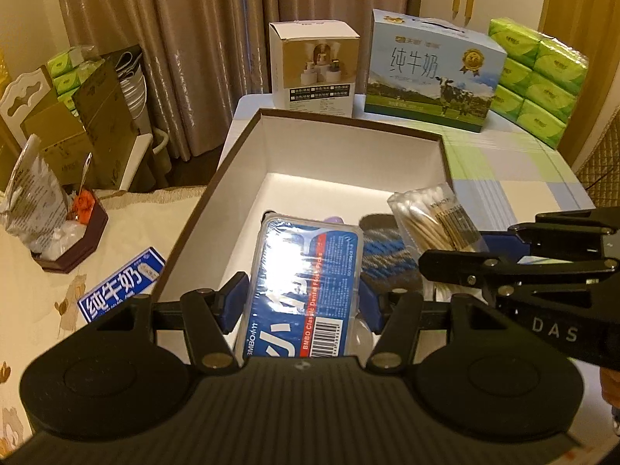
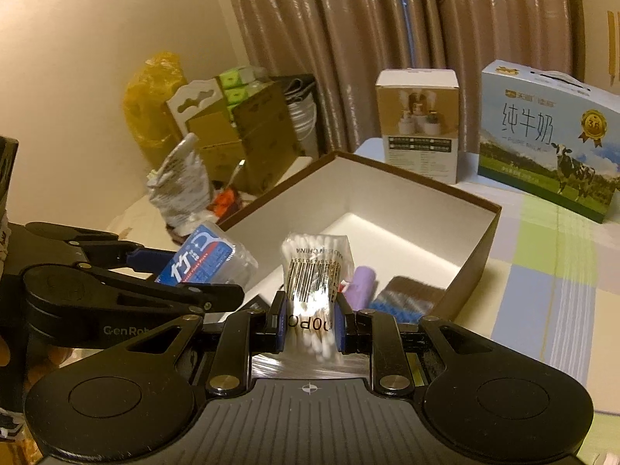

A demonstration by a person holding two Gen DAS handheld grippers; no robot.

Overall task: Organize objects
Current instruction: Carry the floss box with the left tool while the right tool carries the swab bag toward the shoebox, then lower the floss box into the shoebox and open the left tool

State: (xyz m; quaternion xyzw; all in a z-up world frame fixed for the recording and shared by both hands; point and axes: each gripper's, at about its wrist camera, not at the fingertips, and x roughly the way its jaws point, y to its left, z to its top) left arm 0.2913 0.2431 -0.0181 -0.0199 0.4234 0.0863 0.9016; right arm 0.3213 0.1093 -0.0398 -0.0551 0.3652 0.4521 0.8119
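An open brown box (image 1: 248, 143) with a white interior is being kept on the table (image 1: 515, 170), with a purple item (image 2: 362, 285) and a dark brush (image 2: 407, 294) lying at its near end. The floss pick case (image 1: 302, 290) is being clamped by the left gripper (image 1: 300, 304) above the box's near left. The cotton swab pack (image 2: 312, 290), smaller, is being pinched by the right gripper (image 2: 310, 327) just to its right.

Checked table (image 1: 515, 170) bears open box (image 1: 248, 131), milk carton (image 1: 430, 77)
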